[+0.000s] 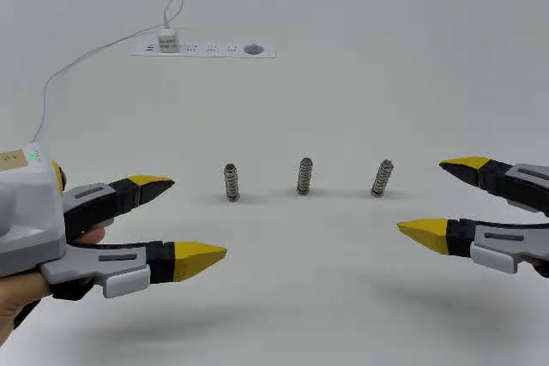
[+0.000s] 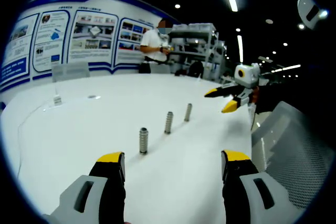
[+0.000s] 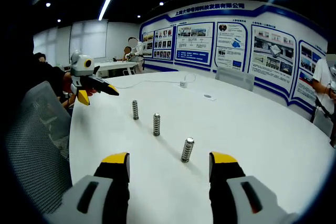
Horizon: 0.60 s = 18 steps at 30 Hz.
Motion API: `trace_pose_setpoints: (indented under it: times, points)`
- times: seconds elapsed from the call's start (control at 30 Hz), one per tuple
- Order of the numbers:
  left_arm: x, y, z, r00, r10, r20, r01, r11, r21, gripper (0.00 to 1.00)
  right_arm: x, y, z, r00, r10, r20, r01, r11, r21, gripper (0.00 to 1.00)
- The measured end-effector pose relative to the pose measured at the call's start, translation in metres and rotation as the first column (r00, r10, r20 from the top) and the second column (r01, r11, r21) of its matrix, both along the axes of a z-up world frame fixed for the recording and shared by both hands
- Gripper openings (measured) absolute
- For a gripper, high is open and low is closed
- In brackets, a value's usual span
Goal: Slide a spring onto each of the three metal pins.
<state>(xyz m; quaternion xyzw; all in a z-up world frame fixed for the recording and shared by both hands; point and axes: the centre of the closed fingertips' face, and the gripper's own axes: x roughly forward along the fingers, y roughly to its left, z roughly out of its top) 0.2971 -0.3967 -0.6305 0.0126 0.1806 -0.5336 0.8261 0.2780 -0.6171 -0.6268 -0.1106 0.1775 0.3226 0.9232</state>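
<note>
Three upright metal pins stand in a row on the white table, each wearing a coiled spring: the left one [image 1: 231, 182] [image 2: 143, 140] [image 3: 135, 109], the middle one [image 1: 304, 176] [image 2: 168, 122] [image 3: 156, 124] and the right one [image 1: 383, 177] [image 2: 188, 112] [image 3: 187, 149]. My left gripper [image 1: 184, 219] [image 2: 171, 164] is open and empty, in front of and to the left of the left pin. My right gripper [image 1: 439, 199] [image 3: 169, 162] is open and empty too, just right of the right pin. Each gripper shows in the other's view: the right gripper [image 2: 227, 99], the left gripper [image 3: 97, 88].
A white power strip [image 1: 206, 47] with a plugged charger [image 1: 167, 40] and a trailing cable [image 1: 86, 56] lies at the far side of the table. A mesh chair [image 2: 294, 145] [image 3: 37, 145] stands beside the table. People are in the room behind.
</note>
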Motion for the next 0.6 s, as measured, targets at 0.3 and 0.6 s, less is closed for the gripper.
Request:
trace_pose_setpoints:
  times: [0.3,0.6]
  points:
    - [-0.0005,0.0028,-0.0015,1.000,0.005,-0.004,-0.005,1.000,0.002,0.77,-0.0008,0.0011,0.0007,1.000,-0.004,-0.002,0.004,1.000,0.006,0.63]
    - [0.0001,0.0035,-0.0009,1.000,0.008,-0.006,-0.008,1.000,0.003,0.78,-0.0005,0.0015,0.0013,1.000,-0.005,-0.002,0.005,1.000,0.007,0.63]
